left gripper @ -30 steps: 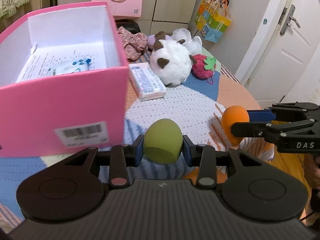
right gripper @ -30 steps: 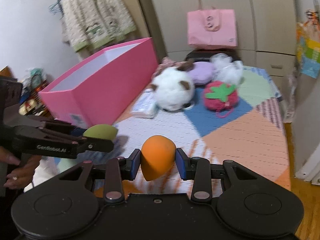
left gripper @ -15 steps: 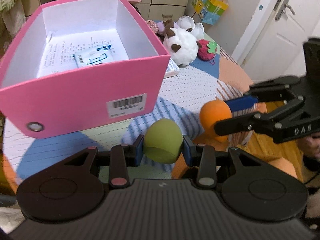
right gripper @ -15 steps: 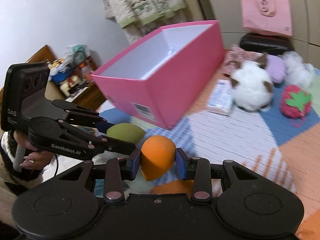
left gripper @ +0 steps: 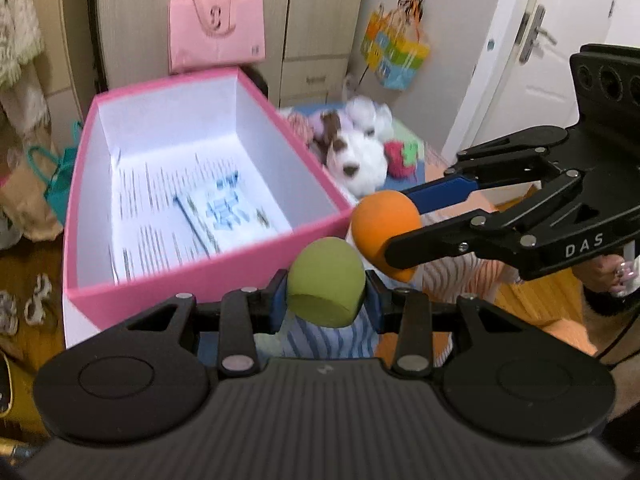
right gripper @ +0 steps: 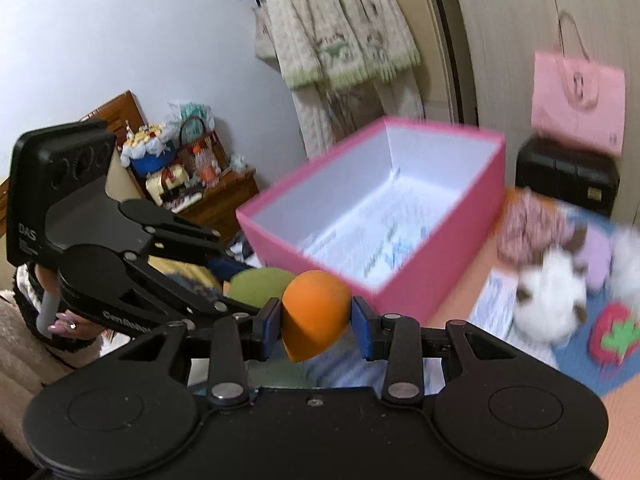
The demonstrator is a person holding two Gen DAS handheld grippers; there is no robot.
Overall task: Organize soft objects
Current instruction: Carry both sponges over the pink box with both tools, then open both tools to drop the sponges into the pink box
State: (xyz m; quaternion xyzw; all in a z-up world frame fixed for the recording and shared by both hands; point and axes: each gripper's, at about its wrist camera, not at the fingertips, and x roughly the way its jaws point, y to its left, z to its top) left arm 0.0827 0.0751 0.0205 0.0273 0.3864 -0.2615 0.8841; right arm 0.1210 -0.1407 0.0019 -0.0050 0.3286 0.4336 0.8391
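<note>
My left gripper (left gripper: pixel 326 304) is shut on a green egg-shaped sponge (left gripper: pixel 325 282), held in the air just before the near wall of the open pink box (left gripper: pixel 208 276). My right gripper (right gripper: pixel 316 322) is shut on an orange egg-shaped sponge (right gripper: pixel 314 314), level with the box's near corner (right gripper: pixel 384 296). In the left wrist view the orange sponge (left gripper: pixel 382 226) sits right beside the green one. In the right wrist view the green sponge (right gripper: pixel 256 286) shows just left of the orange one. The box holds printed papers (left gripper: pixel 188 212).
A white plush with brown ears (left gripper: pixel 356 160), a red strawberry plush (right gripper: pixel 612 334), a purple plush (right gripper: pixel 598 258) and a flat white packet (right gripper: pixel 494 298) lie on the patterned cloth right of the box. A pink bag (left gripper: pixel 216 32) hangs behind. A door (left gripper: pixel 548 60) stands at right.
Both grippers have risen and moved toward the pink box with their sponges. The box's inside now shows from above in both views.
</note>
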